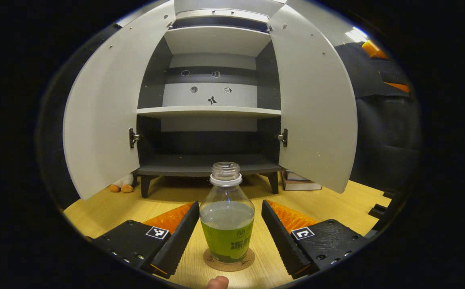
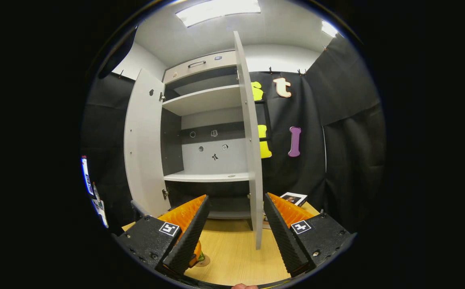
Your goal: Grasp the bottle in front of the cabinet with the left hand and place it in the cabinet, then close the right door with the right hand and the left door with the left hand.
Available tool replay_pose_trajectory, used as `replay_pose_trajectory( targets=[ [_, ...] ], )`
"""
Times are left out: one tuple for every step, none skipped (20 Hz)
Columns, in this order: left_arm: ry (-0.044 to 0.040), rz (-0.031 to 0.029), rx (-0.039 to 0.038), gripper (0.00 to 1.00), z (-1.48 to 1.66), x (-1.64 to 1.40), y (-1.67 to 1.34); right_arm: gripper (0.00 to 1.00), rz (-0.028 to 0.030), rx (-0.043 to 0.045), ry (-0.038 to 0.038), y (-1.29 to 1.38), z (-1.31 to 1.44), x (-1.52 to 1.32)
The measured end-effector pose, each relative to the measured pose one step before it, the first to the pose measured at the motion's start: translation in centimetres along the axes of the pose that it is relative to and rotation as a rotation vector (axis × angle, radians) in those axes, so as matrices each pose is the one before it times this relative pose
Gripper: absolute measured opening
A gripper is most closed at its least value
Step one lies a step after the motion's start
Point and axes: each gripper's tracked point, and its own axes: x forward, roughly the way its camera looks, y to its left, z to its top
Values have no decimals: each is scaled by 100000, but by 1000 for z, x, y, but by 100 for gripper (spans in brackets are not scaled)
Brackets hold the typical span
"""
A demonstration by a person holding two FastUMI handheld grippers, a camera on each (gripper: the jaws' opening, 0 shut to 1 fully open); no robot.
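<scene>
Capless bottle point(image 1: 227, 212) (about half full, seemingly water) stands untouched between the left hand-held gripper point(image 1: 230, 228) — fingers apart; cabinet point(image 1: 212, 112) shelves bare.

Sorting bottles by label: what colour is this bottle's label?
Green, on the bottle; clearest in the left gripper view.

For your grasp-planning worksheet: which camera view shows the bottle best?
The left gripper view: the bottle stands whole on its coaster, centred between the open fingers. The right gripper view shows just a sliver beside a finger.
</scene>
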Motion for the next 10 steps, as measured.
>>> replay_pose_trajectory(
  targets=[
    [327, 326, 117, 95, -157, 499, -51, 83, 38, 309, 87, -2, -39, 46],
    [525, 226, -356, 95, -247, 350, -12, 83, 5, 32, 60, -2, 48, 90],
    [850, 258, -631, 95, -343, 240, 63, 83, 41, -137, -111, -39, 27, 10],
    [805, 354, -474, 95, -336, 235, 115, 83, 92, -250, -263, 57, 78, 112],
    [653, 562, -460, 95, -293, 68, 183, 83, 146, -312, -423, 76, 91, 94],
    [760, -264, -479, 95, -292, 127, -15, 83, -124, -318, -350, -17, 77, 79],
    [464, -852, -362, 95, -226, 37, -16, 83, 233, -195, -58, 89, -78, 142],
    [-484, -731, 255, 95, 28, -107, 92, 83, 519, -21, 283, 200, -45, 133],
    [-590, -434, 717, 94, 130, -74, 85, 83, 571, 97, 153, 156, -65, 91],
    [528, -279, 261, 75, -125, 28, 39, 83, 417, 199, 150, 145, -55, 161]
  ],
)
